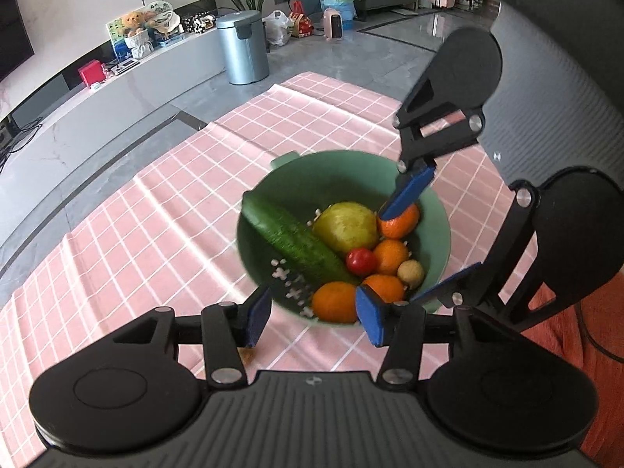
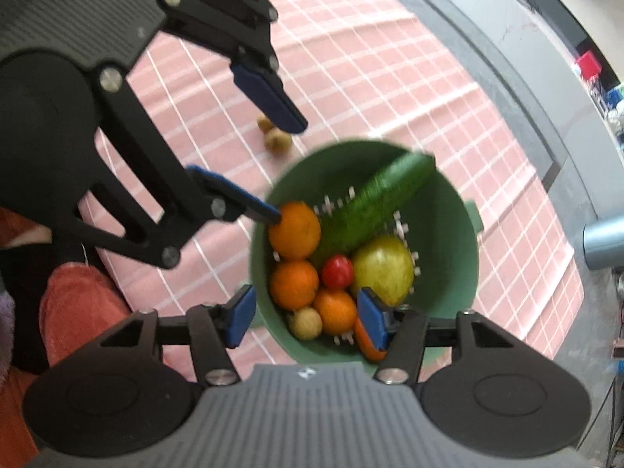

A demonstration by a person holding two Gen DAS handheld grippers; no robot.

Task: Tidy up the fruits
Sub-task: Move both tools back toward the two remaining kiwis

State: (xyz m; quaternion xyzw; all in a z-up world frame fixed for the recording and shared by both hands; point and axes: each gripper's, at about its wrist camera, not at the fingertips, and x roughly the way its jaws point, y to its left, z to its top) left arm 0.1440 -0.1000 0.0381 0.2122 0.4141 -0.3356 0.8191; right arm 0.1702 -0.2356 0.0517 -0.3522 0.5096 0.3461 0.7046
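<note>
Between both spread grippers: bowl (image 1: 436, 210) of fruit | left gripper (image 1: 312, 318) | right gripper (image 2: 302, 318) hides an orange (image 2: 368, 345) partly; blurred.

a steel bin (image 1: 243, 48) stands near a water jug (image 1: 338, 2).

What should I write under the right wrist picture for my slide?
Both open hand-held grippers, right and left, hover over a green bowl of oranges, cucumber, tomato.

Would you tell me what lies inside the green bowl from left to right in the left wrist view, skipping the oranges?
Cucumber → pear → small red tomato → small tan fruit, all inside the green bowl.
</note>
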